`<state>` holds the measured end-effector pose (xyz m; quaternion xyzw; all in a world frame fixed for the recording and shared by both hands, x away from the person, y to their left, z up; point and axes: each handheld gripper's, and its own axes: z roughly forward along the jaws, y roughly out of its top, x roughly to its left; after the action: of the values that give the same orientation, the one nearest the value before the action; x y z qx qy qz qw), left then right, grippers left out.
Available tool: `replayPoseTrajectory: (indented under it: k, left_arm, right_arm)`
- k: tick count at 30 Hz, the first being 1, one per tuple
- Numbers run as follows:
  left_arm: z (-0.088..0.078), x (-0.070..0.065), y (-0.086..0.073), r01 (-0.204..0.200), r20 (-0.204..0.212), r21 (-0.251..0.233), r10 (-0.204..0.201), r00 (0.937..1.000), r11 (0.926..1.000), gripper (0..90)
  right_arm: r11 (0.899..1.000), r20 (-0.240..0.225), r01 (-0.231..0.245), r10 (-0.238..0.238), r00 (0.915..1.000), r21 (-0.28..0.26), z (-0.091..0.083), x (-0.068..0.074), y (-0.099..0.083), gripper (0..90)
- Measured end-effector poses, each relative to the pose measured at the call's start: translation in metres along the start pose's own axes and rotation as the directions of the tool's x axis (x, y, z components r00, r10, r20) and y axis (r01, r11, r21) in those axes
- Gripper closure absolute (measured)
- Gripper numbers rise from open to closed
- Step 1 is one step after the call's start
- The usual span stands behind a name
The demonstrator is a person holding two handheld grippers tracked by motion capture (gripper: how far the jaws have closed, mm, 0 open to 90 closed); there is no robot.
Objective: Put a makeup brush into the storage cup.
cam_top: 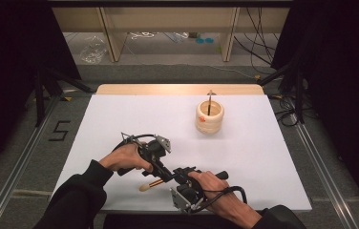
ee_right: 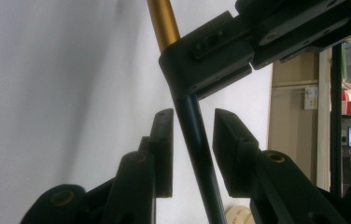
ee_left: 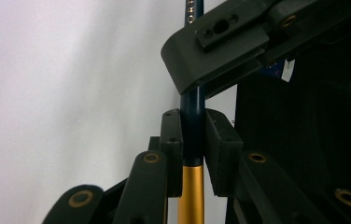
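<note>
In the high view, a brush [cam_top: 152,184] is lying level over the near part of the white desk [cam_top: 120,119], well apart from the holder [cam_top: 209,117] standing toward the far side, where another thin tool [cam_top: 209,102] is already sitting upright. The left claw [cam_top: 164,175] and the right claw [cam_top: 176,175] are meeting on the brush's handle, pale bristles pointing away from the holder. In the left gripper view, the left claw [ee_left: 193,140] is clamping the dark handle [ee_left: 193,121] just above the gold ferrule [ee_left: 191,196], pads pressing on both sides. In the right gripper view, the right claw [ee_right: 191,140] is standing slightly apart around the handle [ee_right: 197,144], one pad touching it and a gap showing at the other, so its grip is not yet firm. Judging from this, the handover is only partway done; carrying the brush to the holder is still waiting.
</note>
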<state>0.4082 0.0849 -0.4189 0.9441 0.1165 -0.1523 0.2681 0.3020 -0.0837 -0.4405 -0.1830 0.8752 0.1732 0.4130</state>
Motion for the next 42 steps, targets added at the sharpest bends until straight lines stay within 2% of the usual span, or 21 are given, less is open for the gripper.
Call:
replayPoseTrajectory:
  k: [1,3,5,10,11,14,18,22,23,26,28,29,30,31,32,33,35,36,39,40,42]
  left_arm:
    - [0.0003,0.0001,-0.0001,-0.001,-0.002,0.0,0.001,1.0,1.0,78.2]
    - [0.0007,0.0003,-0.0002,-0.001,-0.004,0.001,0.001,1.0,1.0,78.3]
    - [0.0007,0.0,0.0001,-0.001,-0.002,0.001,0.001,1.0,1.0,78.3]
    - [0.0016,-0.0007,0.0007,-0.005,0.0,0.003,0.005,1.0,1.0,78.2]
    - [0.0017,-0.0006,0.0007,-0.005,0.0,0.003,0.005,1.0,1.0,78.3]
    - [0.0016,-0.0003,0.0007,-0.004,0.001,0.003,0.004,1.0,1.0,78.2]
    - [0.0019,-0.0006,0.0007,-0.002,0.002,0.005,0.002,1.0,1.0,78.2]
    - [0.0023,-0.0004,0.0009,-0.001,0.001,0.007,0.001,1.0,1.0,78.2]
    - [0.0024,-0.0003,0.0009,0.002,0.0,0.007,-0.002,1.0,1.0,78.3]
    - [0.0025,0.0001,0.001,0.001,0.003,0.01,-0.001,1.0,1.0,78.2]
    - [0.0028,0.0003,0.001,0.003,0.004,0.009,-0.003,1.0,1.0,78.2]
    - [0.003,0.0004,0.001,0.005,0.005,0.009,-0.005,1.0,0.9999,78.2]
    - [0.0034,0.0003,0.0011,0.007,0.003,0.01,-0.007,1.0,0.9999,78.3]
    - [0.0035,0.0002,0.0012,0.007,0.003,0.012,-0.007,1.0,0.9999,78.3]
    - [0.0038,0.0005,0.0013,0.004,0.002,0.013,-0.004,1.0,0.9999,78.2]
    - [0.004,0.0002,0.0013,0.008,0.004,0.014,-0.009,1.0,0.9999,78.2]
    - [0.0047,-0.0001,0.0014,0.016,0.004,0.017,-0.016,0.9999,0.9997,78.2]
    - [0.0051,0.0002,0.0016,0.014,0.004,0.019,-0.014,0.9999,0.9997,78.2]
    - [0.0055,0.0001,0.0018,0.021,0.005,0.022,-0.021,0.9998,0.9995,78.2]
    - [0.0056,-0.0001,0.002,0.022,0.004,0.023,-0.022,0.9997,0.9995,78.2]
    - [0.0055,-0.0002,0.0023,0.024,0.003,0.021,-0.024,0.9997,0.9995,78.3]
  right_arm:
    - [1.0,-0.01,-0.021,0.021,0.9997,0.004,0.0003,0.0021,-0.0004,70.5]
    - [1.0,-0.008,-0.025,0.025,0.9996,0.014,0.0004,0.0032,0.0001,71.2]
    - [1.0,-0.008,0.005,-0.005,1.0,0.01,0.0008,0.0014,0.0001,71.8]
    - [1.0,-0.01,-0.012,0.013,0.9999,0.018,0.0008,0.0035,0.001,72.1]
    - [1.0,-0.008,0.009,-0.009,0.9999,0.012,0.0016,0.0021,0.0006,72.3]
    - [1.0,-0.008,0.005,-0.005,1.0,0.017,0.0018,0.0029,0.0009,73.3]
    - [1.0,-0.008,0.028,-0.028,0.9996,0.006,0.0029,0.0017,0.0014,74.0]
    - [0.999,-0.012,0.016,-0.016,0.9998,0.029,0.0018,0.0035,0.0018,74.6]
    - [0.999,-0.011,0.034,-0.033,0.9994,0.034,0.0018,0.0025,0.0017,74.8]
    - [0.999,-0.012,0.04,-0.04,0.9991,0.031,0.0024,0.0033,0.0019,75.6]
    - [1.0,-0.02,-0.001,0.002,0.9998,0.021,0.0039,0.0071,0.0018,76.0]
    - [1.0,-0.022,0.018,-0.018,0.9996,0.015,0.0043,0.0059,0.002,76.1]
    - [0.997,-0.015,0.073,-0.073,0.9972,-0.009,0.0061,0.002,0.0026,76.2]
    - [0.995,-0.001,0.102,-0.102,0.9948,-0.02,0.0074,-0.0004,0.0025,76.4]
    - [0.993,-0.001,0.113,-0.113,0.9936,-0.022,0.0076,-0.0011,0.0025,76.5]
    - [0.993,-0.019,0.12,-0.12,0.9926,-0.007,0.0066,-0.0001,0.0019,76.5]
    - [0.997,-0.027,0.068,-0.067,0.9974,0.04,0.0032,0.0041,0.0035,76.6]
    - [0.998,-0.03,0.06,-0.059,0.9978,0.021,0.0043,0.0047,0.0039,76.7]
    - [0.996,-0.032,0.081,-0.079,0.9963,0.039,0.0038,0.0043,0.0045,76.7]
    - [0.994,-0.029,0.106,-0.105,0.9941,0.023,0.005,0.0025,0.0051,76.6]
    - [0.994,-0.037,0.107,-0.107,0.9936,-0.005,0.0073,0.0023,0.0049,76.6]
